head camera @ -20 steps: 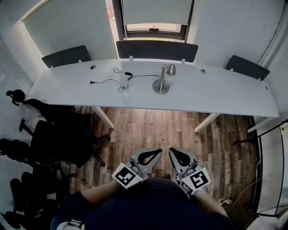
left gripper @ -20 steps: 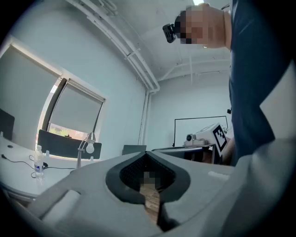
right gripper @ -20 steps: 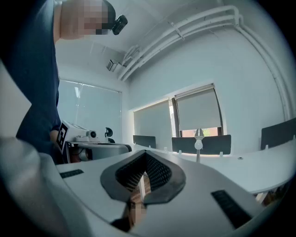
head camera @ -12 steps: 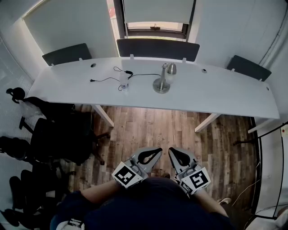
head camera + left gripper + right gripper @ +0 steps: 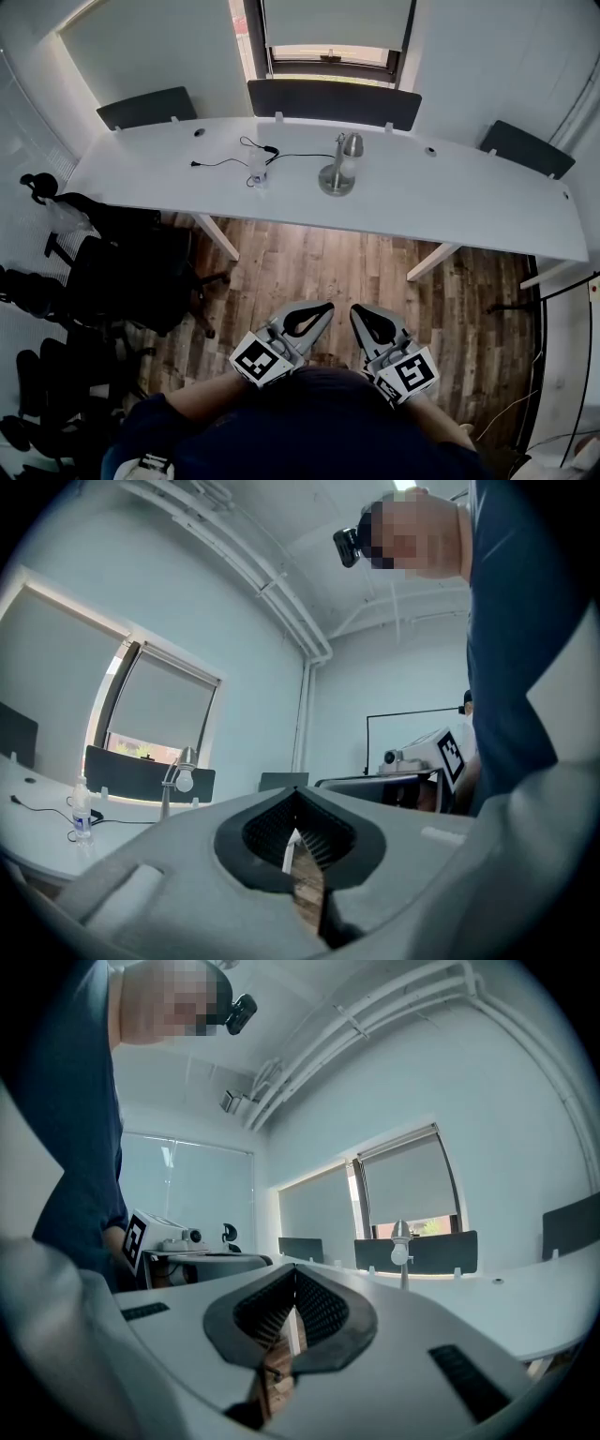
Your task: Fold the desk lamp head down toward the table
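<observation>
A silver desk lamp (image 5: 338, 170) stands upright on the long white table (image 5: 450, 202), its round base on the tabletop and its head raised with a bare bulb. The lamp (image 5: 178, 778) shows small and far off in the left gripper view, and the lamp (image 5: 401, 1245) likewise in the right gripper view. My left gripper (image 5: 325, 307) and right gripper (image 5: 357, 312) are held close to my body over the wooden floor, far from the table. Both are shut with nothing between the pads.
A small clear bottle (image 5: 259, 174) and a black cable (image 5: 223, 163) lie on the table left of the lamp. Dark divider panels (image 5: 334, 99) line the table's far edge. Black office chairs (image 5: 127, 281) crowd the left side. White table legs (image 5: 216, 243) slant to the floor.
The head view has shifted slightly. Both grippers stay shut near my body, and the lamp has not moved.
</observation>
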Tool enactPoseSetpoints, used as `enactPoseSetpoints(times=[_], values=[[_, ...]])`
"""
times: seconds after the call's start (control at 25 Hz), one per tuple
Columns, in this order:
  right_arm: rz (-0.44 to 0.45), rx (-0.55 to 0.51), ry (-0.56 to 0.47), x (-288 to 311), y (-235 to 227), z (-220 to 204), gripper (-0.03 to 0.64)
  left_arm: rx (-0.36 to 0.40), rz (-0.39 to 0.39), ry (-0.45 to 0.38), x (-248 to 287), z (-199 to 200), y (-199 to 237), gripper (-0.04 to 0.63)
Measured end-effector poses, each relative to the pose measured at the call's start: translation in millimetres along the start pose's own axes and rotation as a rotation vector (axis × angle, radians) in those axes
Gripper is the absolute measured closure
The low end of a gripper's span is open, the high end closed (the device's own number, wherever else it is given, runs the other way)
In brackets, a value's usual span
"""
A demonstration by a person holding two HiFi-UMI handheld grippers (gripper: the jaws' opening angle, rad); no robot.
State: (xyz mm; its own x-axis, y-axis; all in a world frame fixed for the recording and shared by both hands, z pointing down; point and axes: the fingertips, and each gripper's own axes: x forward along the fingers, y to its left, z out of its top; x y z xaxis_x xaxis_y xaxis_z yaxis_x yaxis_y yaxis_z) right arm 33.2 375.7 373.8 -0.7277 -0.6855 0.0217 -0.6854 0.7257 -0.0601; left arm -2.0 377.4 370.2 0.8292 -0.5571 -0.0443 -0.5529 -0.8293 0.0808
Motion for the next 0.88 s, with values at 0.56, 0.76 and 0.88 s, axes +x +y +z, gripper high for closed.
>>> enactPoseSetpoints(times=[0.56,0.76,0.88], values=[[0.022,-0.004,0.015,20.6,-95.8,-10.5,0.607,0.04,0.101,-0.019,70.0,-2.8,63.2,0.589],[-0.031,-0.015,0.025,72.7,-142.2,-5.6,0.607,0.036,0.059,-0.033,100.6,0.9,131.6,0.589],[-0.063,-0.015,0.033,113.3,-173.8,1.4,0.607,0.041,0.007,-0.022,125.4,3.3,177.4,0.589]])
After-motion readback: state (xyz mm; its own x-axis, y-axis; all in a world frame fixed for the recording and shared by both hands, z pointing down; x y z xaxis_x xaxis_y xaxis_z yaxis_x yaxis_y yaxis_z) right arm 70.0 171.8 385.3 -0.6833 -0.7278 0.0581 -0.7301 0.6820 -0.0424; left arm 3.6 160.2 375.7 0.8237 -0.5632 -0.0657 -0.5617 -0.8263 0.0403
